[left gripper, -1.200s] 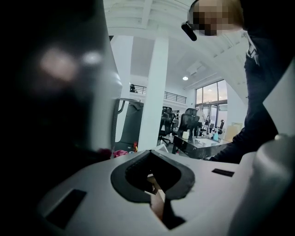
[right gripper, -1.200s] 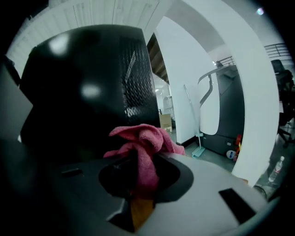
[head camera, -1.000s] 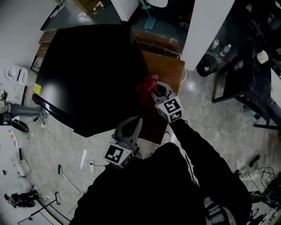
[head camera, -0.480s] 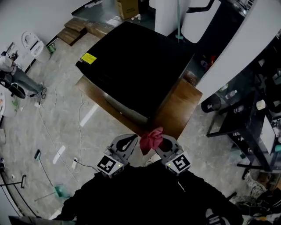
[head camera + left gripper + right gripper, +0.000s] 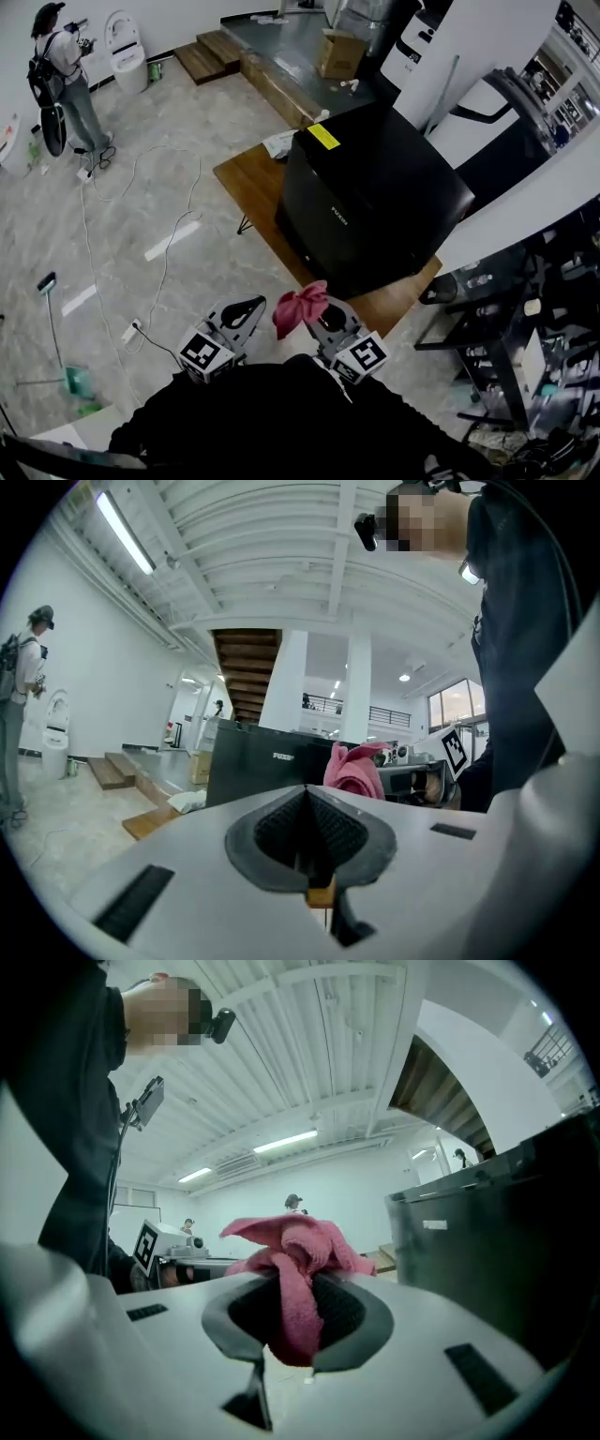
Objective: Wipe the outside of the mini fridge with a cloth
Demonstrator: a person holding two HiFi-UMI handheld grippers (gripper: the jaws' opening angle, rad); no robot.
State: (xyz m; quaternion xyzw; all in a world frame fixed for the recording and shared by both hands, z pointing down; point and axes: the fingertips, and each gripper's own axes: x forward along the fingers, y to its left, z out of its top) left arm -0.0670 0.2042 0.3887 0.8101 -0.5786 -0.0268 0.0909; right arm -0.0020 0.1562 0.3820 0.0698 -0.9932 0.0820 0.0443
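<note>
The black mini fridge (image 5: 375, 202) stands on a low wooden platform (image 5: 248, 187) in the head view, a yellow sticker on its top. It also shows as a dark box (image 5: 267, 766) in the left gripper view and at the right (image 5: 506, 1241) in the right gripper view. My right gripper (image 5: 314, 314) is shut on a pink cloth (image 5: 298, 305), which bunches out of the jaws (image 5: 291, 1260), held in the air in front of the fridge and apart from it. My left gripper (image 5: 251, 307) is beside it, jaws closed together with nothing between them.
A person (image 5: 66, 80) stands at the far left by a white fixture. Cables (image 5: 169, 244) trail over the tiled floor. A cardboard box (image 5: 339, 54) and wooden steps (image 5: 211, 54) lie behind the fridge. Black shelving (image 5: 525, 347) stands at the right.
The head view has swung, so the fridge now appears farther off and upright. My right gripper came away from the fridge's side with the cloth and is held close to my body.
</note>
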